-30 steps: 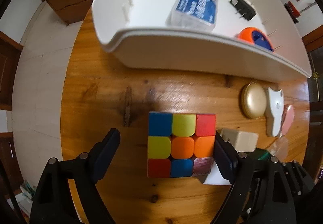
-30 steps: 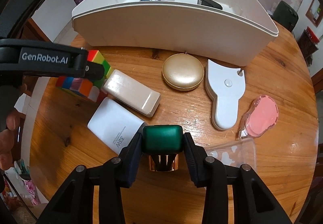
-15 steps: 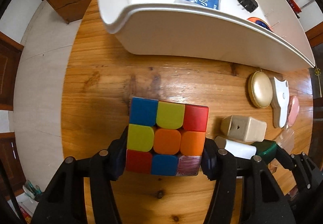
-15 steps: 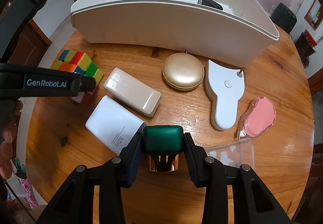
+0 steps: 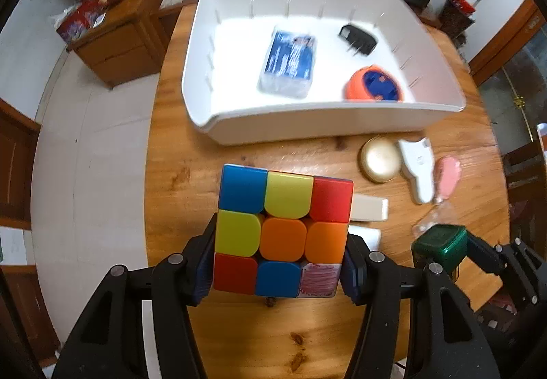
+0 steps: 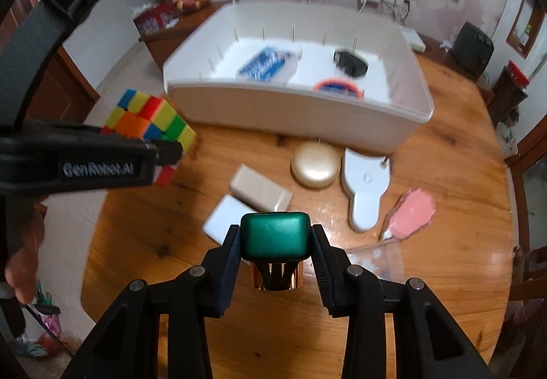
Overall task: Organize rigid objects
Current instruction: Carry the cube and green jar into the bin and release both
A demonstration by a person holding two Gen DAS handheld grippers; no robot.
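**Carrying two pieces toward the bin, five still on the table**

Working down from the biggest thing: the round wooden table [image 5: 177,242] bears a white bin [image 5: 307,126] at its far side, and the bin already holds three items, a blue-labelled pack [image 5: 290,61], a black plug [image 5: 357,38] and an orange-and-blue disc [image 5: 374,86]. By my reading that part of the sorting is done.

Next in size, the left gripper [image 5: 278,271] is clenched on the cube [image 5: 283,232], its pads pressing the two side faces. The cube looks clear of the tabletop, in front of the bin's near wall and not yet over it. The right-wrist view shows the same cube [image 6: 150,119] out to the left, level with the bin's front corner.

The right gripper [image 6: 275,245] is clamped on the green cap [image 6: 275,235] of a small bottle with a gold collar; the bottle hangs between the jaws above the table, nearer the camera than the loose items. From the left wrist it shows at the far right [image 5: 439,244].

Still lying on the table, near the bin's front wall: a white slab [image 6: 222,218], a beige box [image 6: 261,187] partly over it, a white paddle-shaped piece [image 6: 365,187], a gold compact [image 6: 316,165], a pink piece [image 6: 412,213], and a clear plastic scrap [image 6: 376,259] beside the bottle.

So I judge the job under half finished: three in, two in hand, at least five left. Both held pieces still need to go over the bin's wall and be let go.
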